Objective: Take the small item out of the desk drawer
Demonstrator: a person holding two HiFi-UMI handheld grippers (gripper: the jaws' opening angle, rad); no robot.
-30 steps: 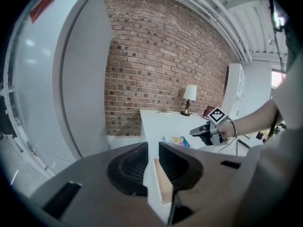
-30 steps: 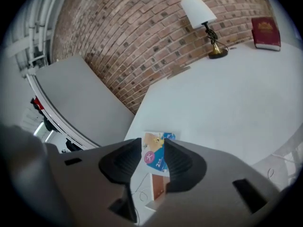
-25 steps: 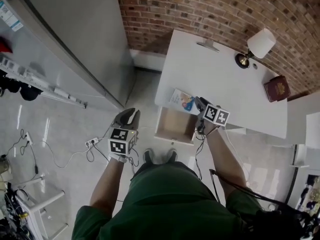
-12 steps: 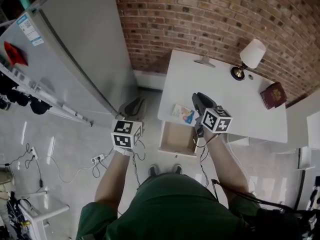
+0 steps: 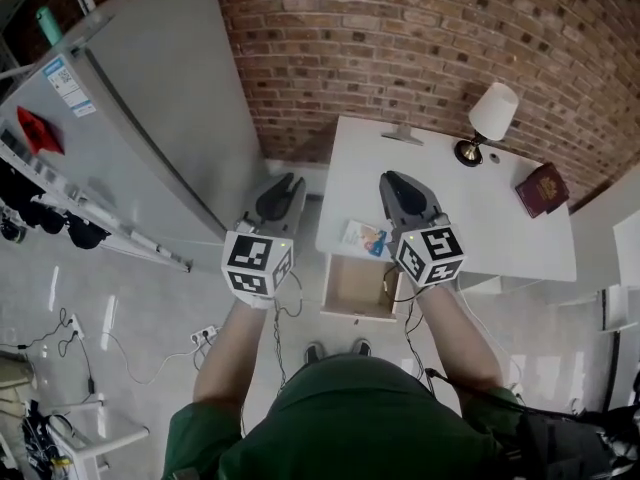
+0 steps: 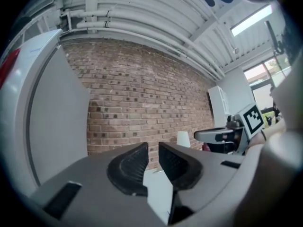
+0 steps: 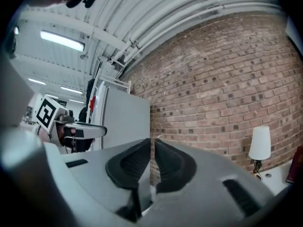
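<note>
The desk drawer (image 5: 358, 290) stands pulled out under the white desk (image 5: 470, 218), and its wooden inside looks bare. A small blue-and-white packet (image 5: 365, 236) lies on the desk's front left corner, just above the drawer. My right gripper (image 5: 388, 178) is held up over the desk's left part, past the packet; its jaws (image 7: 152, 140) are closing to a thin slit with nothing between them. My left gripper (image 5: 288, 180) hangs level with it, left of the desk over the floor, its jaws (image 6: 153, 145) a little apart and empty. Both point at the brick wall.
A table lamp (image 5: 492, 116) and a dark red book (image 5: 540, 188) stand at the desk's far right. A tall grey cabinet (image 5: 150, 108) fills the left. The brick wall (image 5: 420, 38) is behind the desk. Cables and a power strip (image 5: 205, 334) lie on the floor at the left.
Both grippers have risen from beside the drawer and swung forward toward the wall. The right jaws have narrowed. The packet stays on the desk, the drawer still out.
</note>
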